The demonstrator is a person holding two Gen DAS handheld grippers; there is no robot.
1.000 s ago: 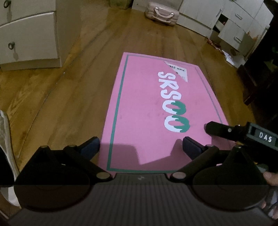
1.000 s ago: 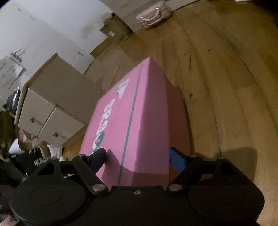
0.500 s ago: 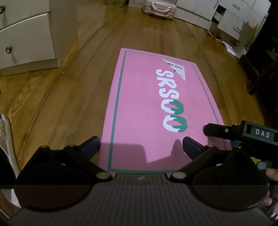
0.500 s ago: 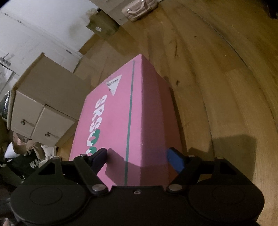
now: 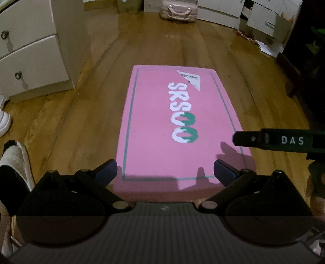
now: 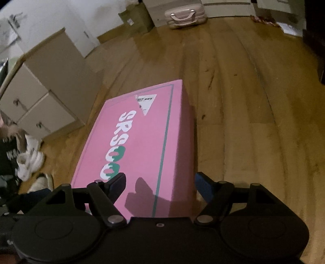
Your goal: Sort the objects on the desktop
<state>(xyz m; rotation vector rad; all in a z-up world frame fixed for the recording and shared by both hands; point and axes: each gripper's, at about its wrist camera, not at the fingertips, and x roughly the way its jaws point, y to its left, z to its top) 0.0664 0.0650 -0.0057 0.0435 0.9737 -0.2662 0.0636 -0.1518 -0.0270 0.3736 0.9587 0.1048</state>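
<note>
Lying on the floor, pink box (image 5: 178,126) sits ahead of open left gripper (image 5: 165,172).

The box (image 5: 178,126) lies on the floor (image 5: 254,67). A drawer cabinet (image 5: 30,56) stands to its left. A suitcase (image 5: 178,10) sits behind it.

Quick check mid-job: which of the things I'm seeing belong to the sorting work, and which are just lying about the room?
In the job:
- pink box on the floor
- left gripper, jaws open at its near end
- right gripper, jaws open astride its right edge

Lying about:
- small suitcase
- drawer cabinet
- white shoes
- cardboard box
</note>
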